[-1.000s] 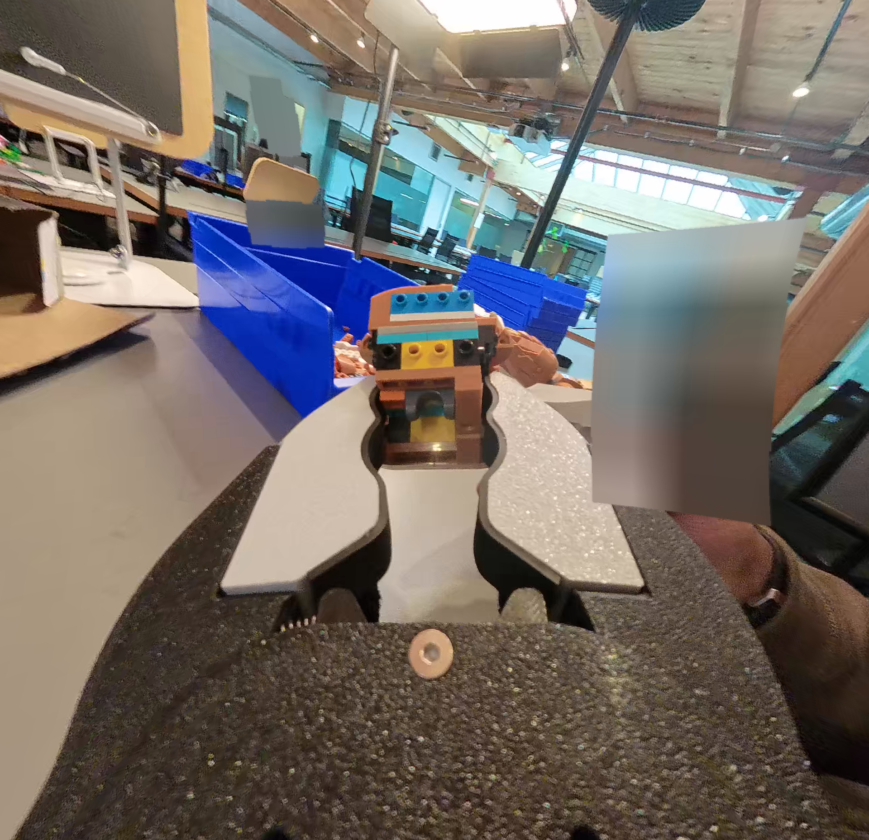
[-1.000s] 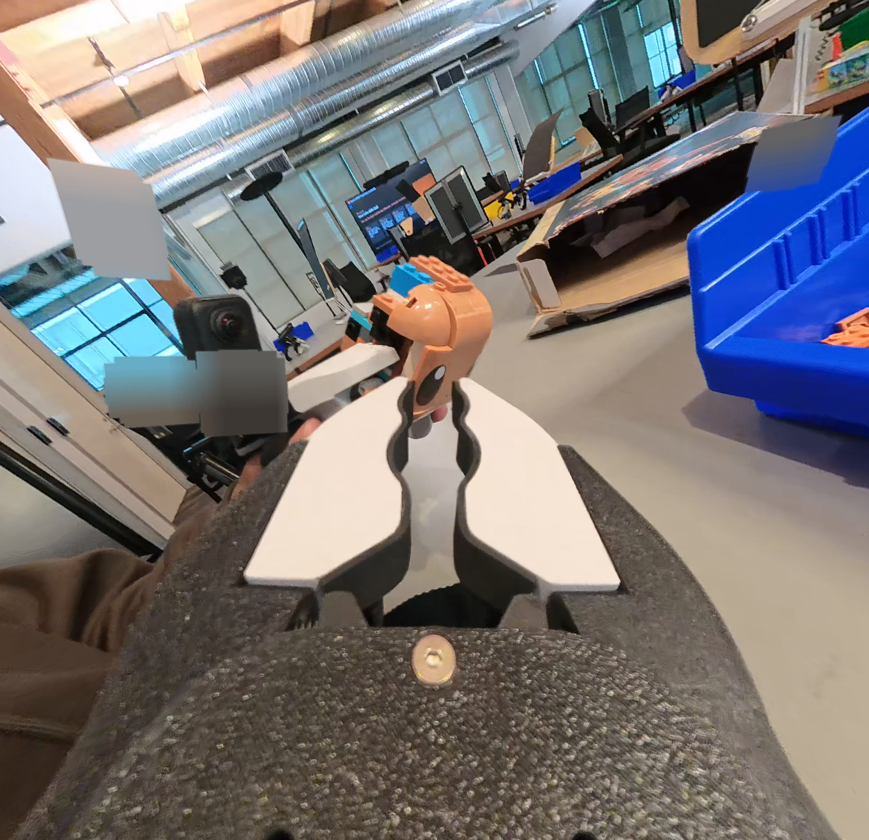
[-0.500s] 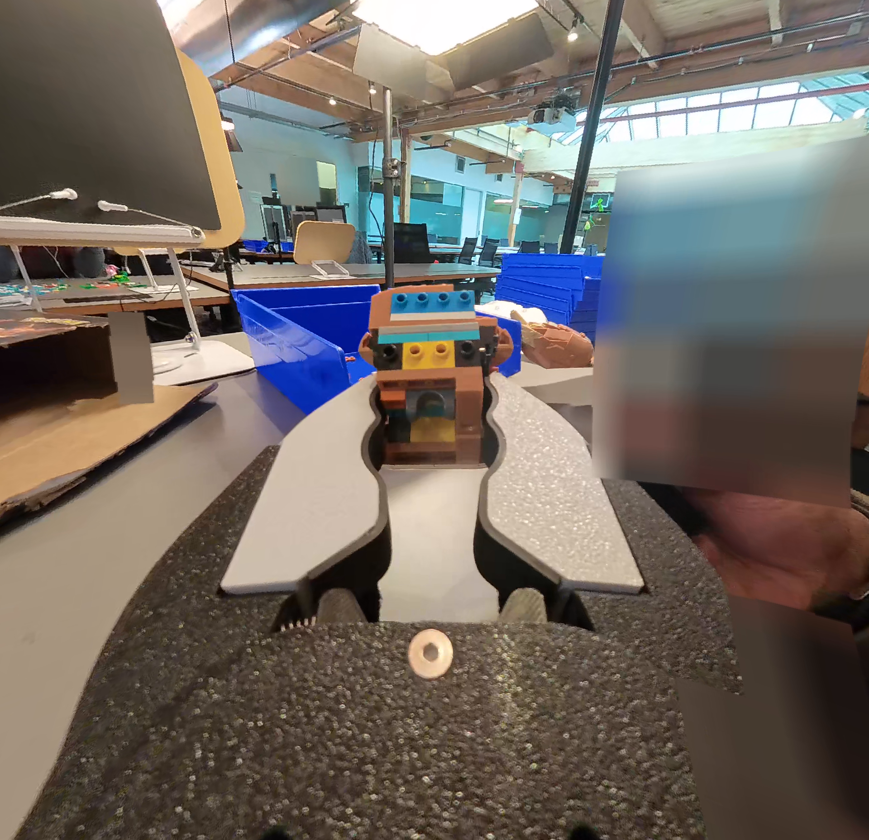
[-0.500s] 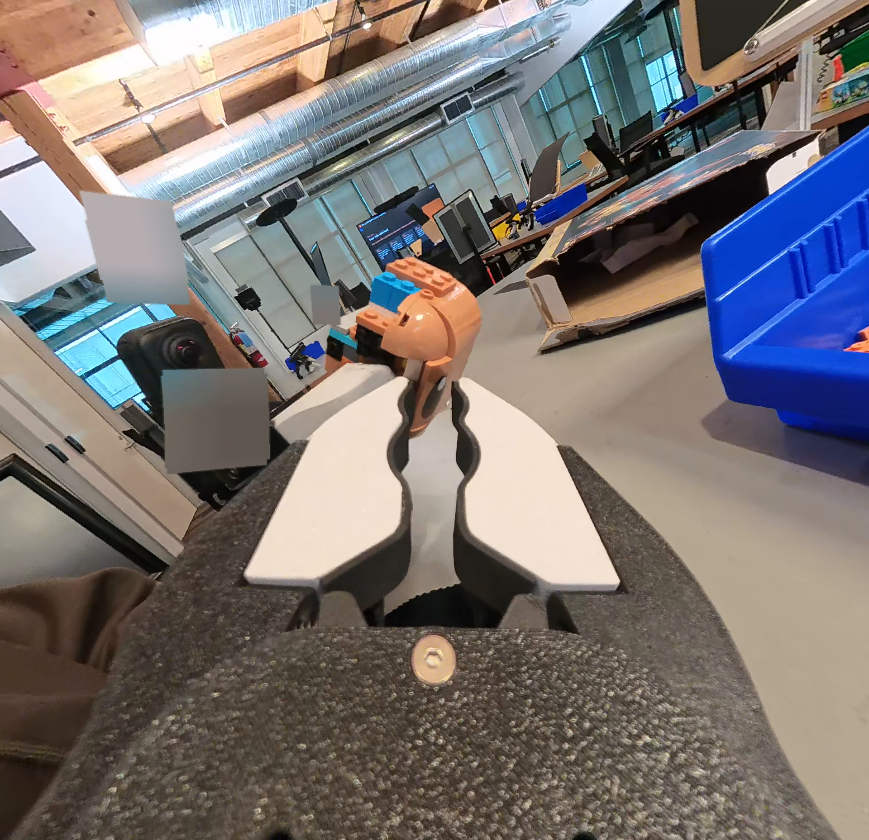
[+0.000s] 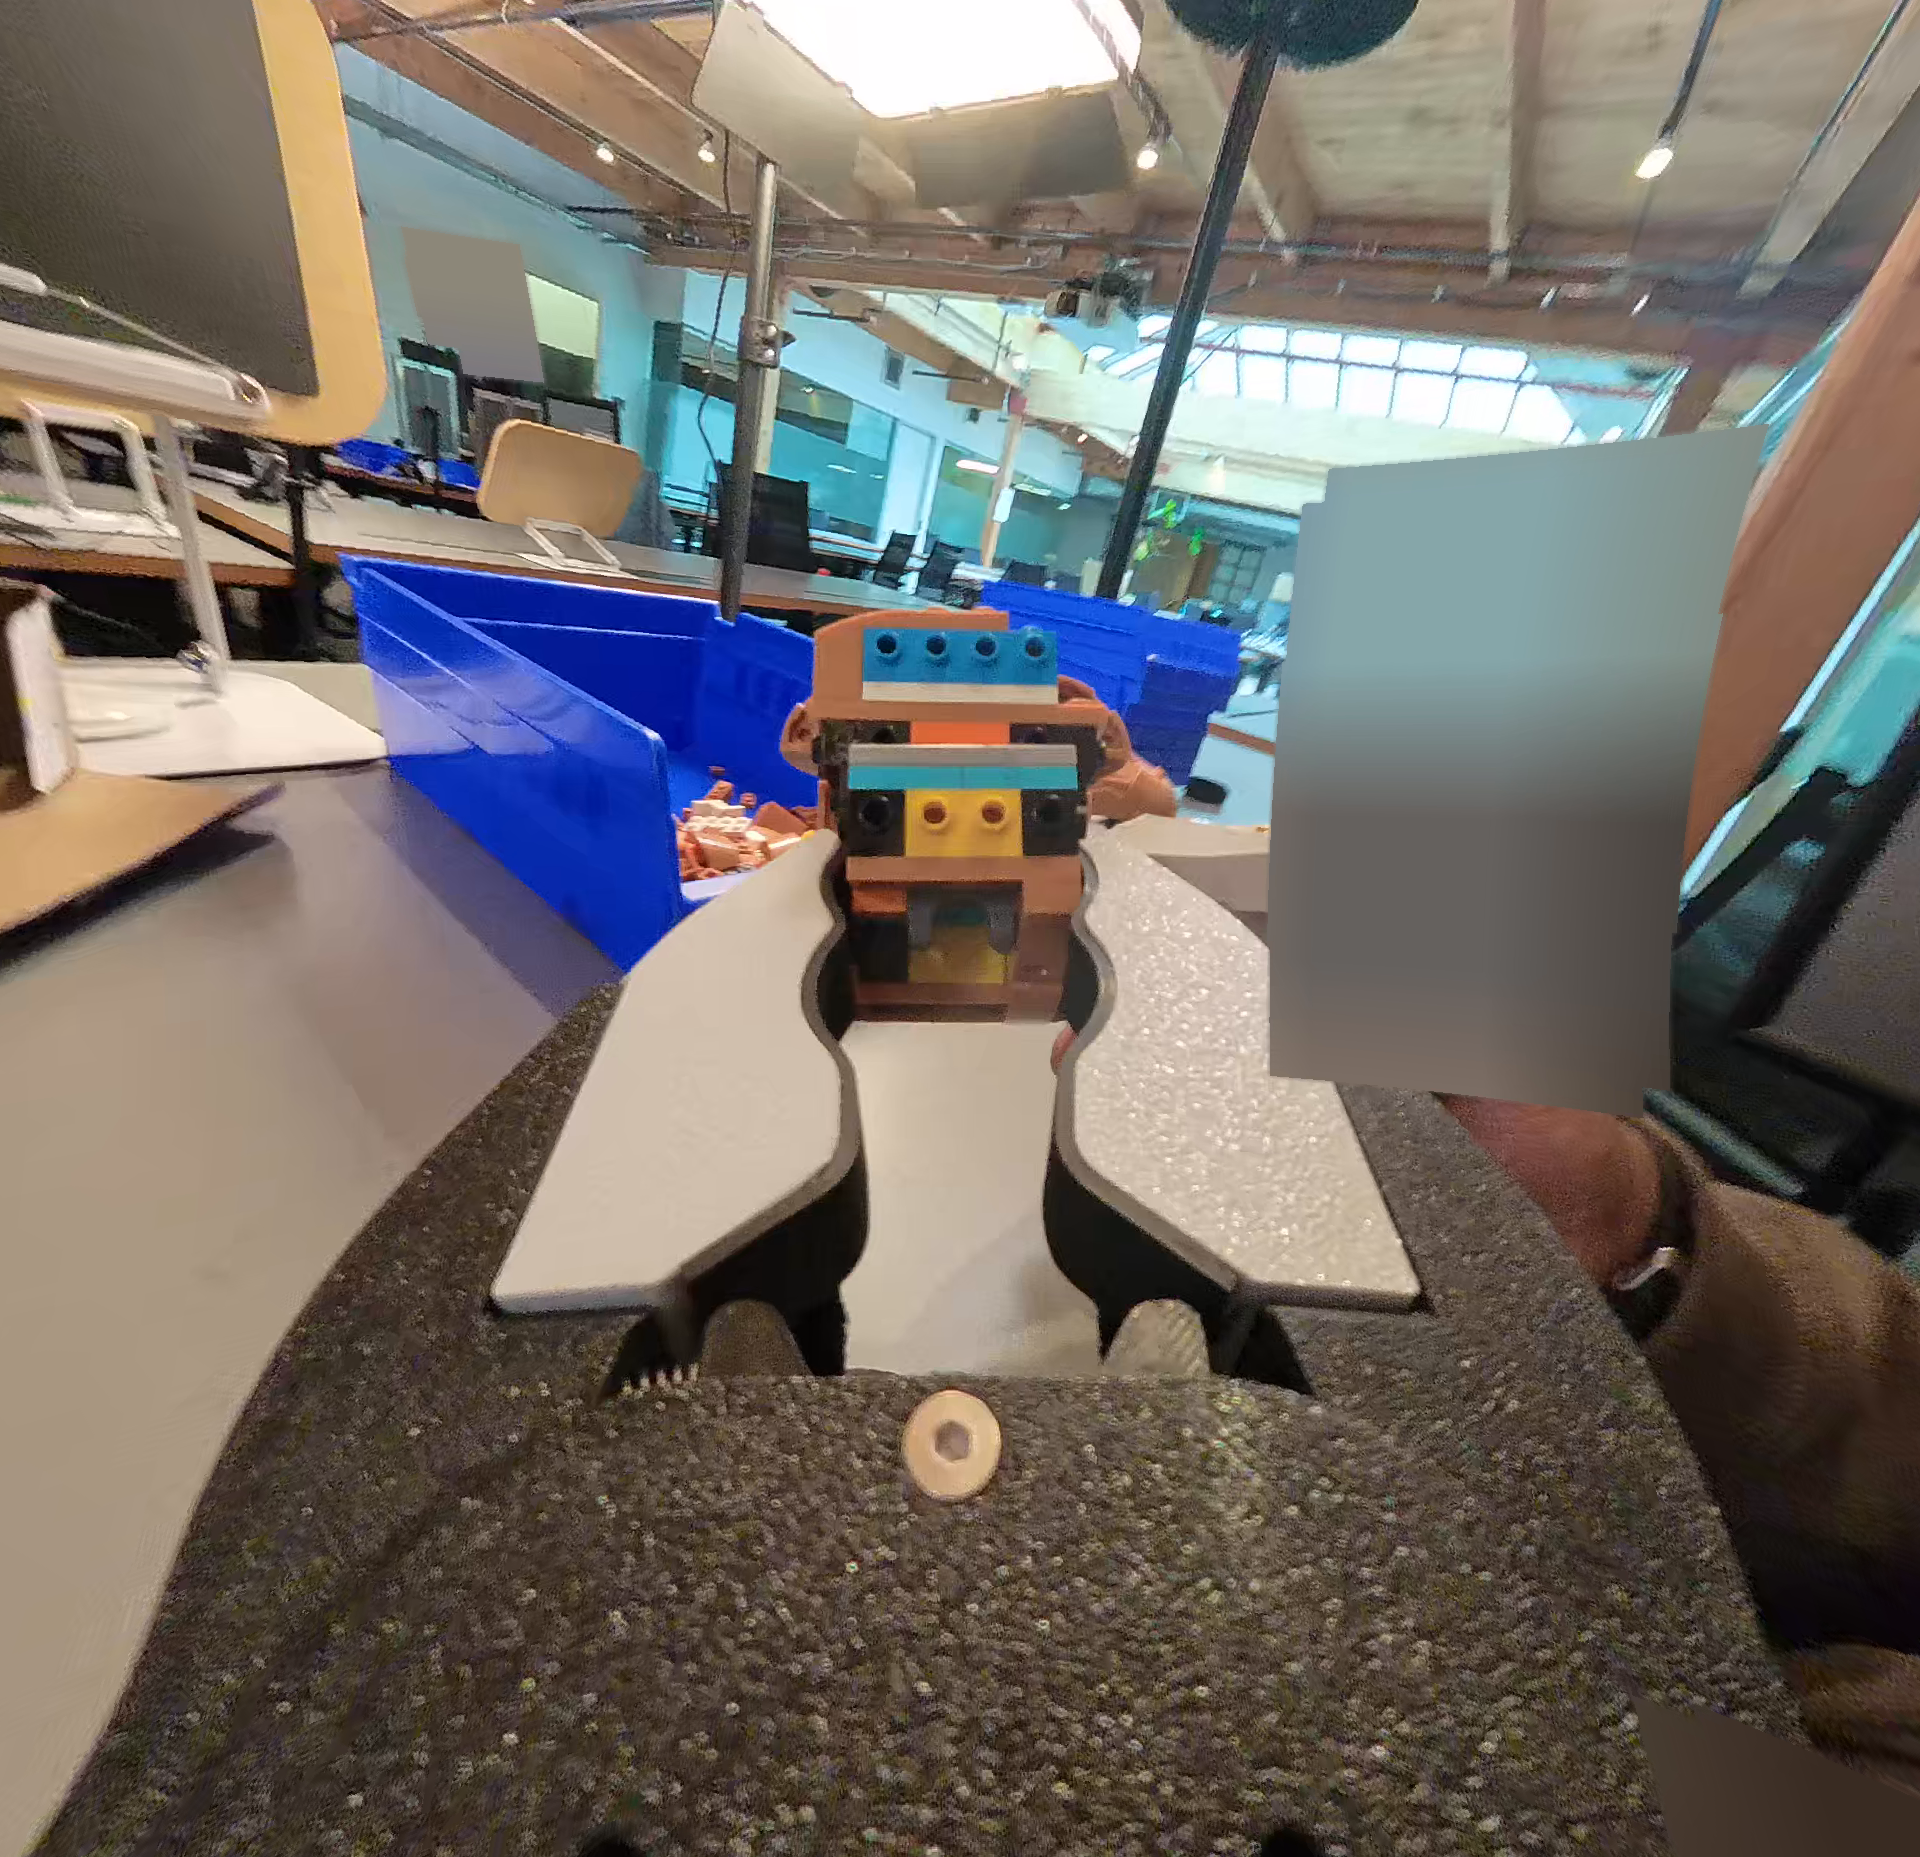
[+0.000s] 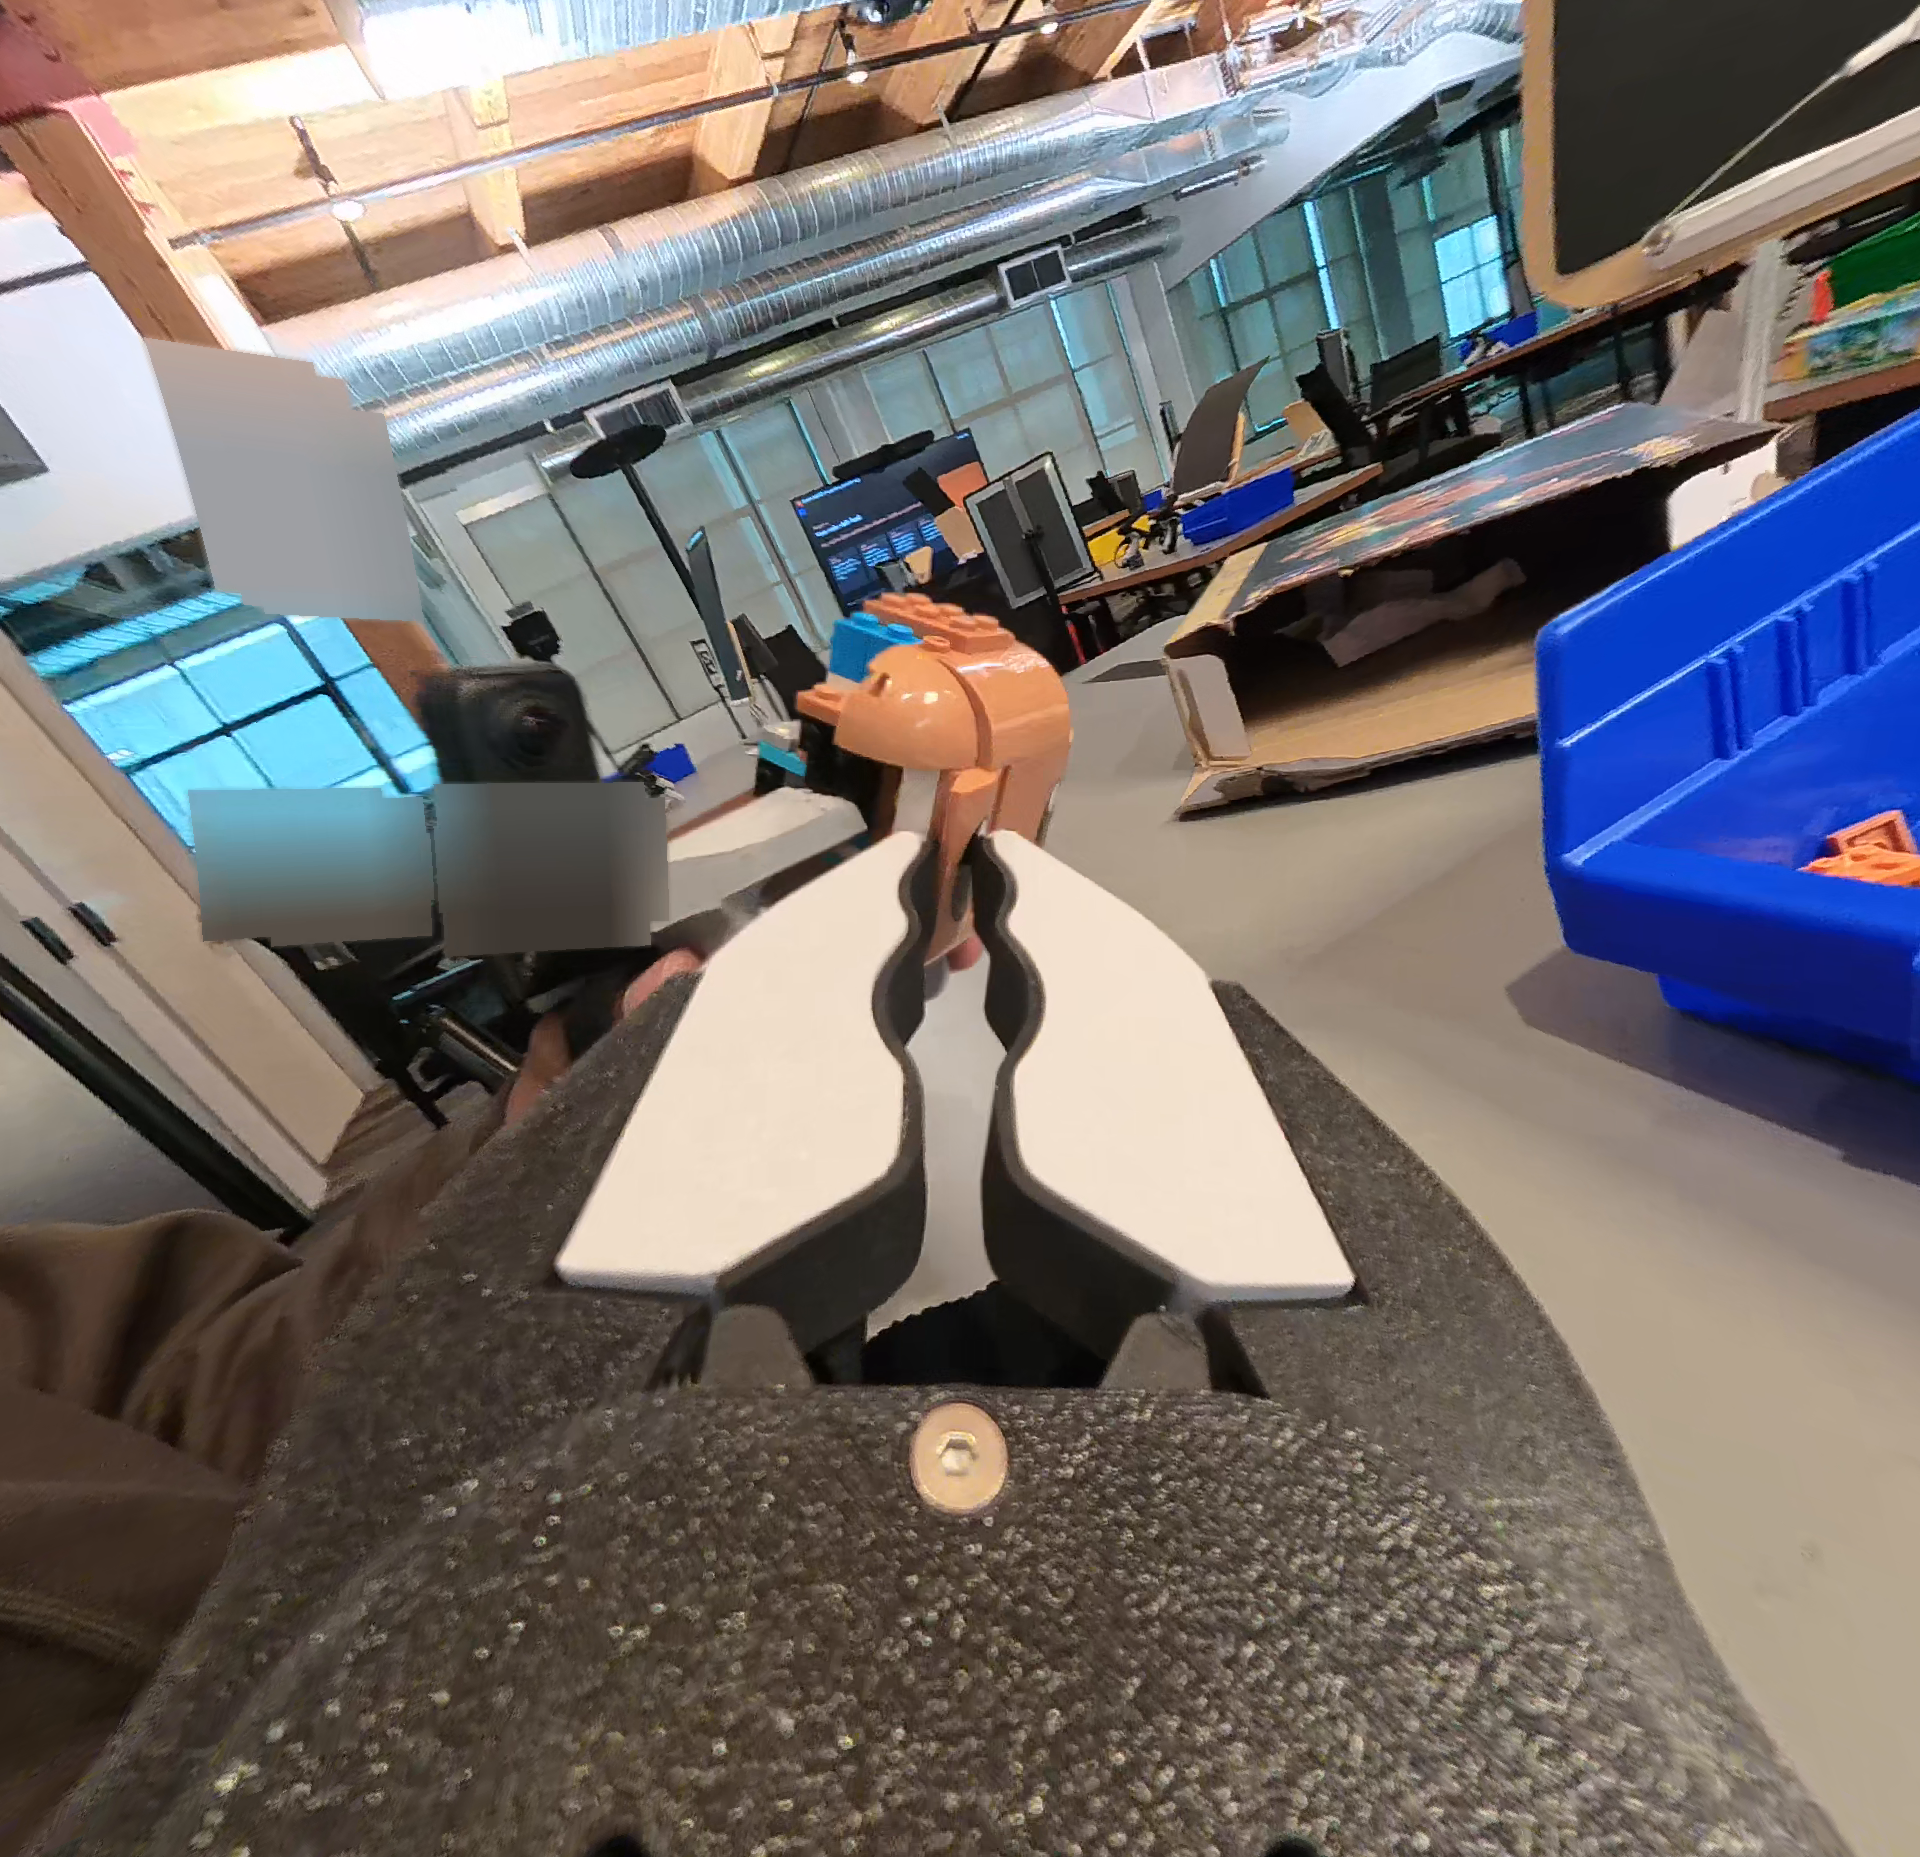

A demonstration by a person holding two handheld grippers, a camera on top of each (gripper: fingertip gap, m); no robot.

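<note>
My left gripper (image 5: 956, 872) is shut on a small brick build (image 5: 961, 820) of brown, black, yellow and blue bricks and holds it above the grey table (image 5: 208, 1080). My right gripper (image 6: 956, 862) is shut on a rounded tan piece (image 6: 966, 727) that sits against the far side of the same build (image 6: 862, 644). In the left wrist view the tan piece (image 5: 1127, 779) shows just behind the build. The left gripper's finger (image 6: 779, 820) and camera (image 6: 509, 716) show in the right wrist view.
A blue bin (image 5: 540, 758) with loose tan bricks (image 5: 727, 836) stands behind the left gripper; it also shows in the right wrist view (image 6: 1745, 768). An open cardboard box (image 6: 1403, 664) lies on the table. A person's sleeve (image 5: 1787, 1392) is at the right. The grippers are tip to tip, or close to it.
Both grippers have swung and tilted while holding their pieces. The build's blue-topped part now sits higher, with an orange layer showing beneath it. The right fingers stand closer together.
</note>
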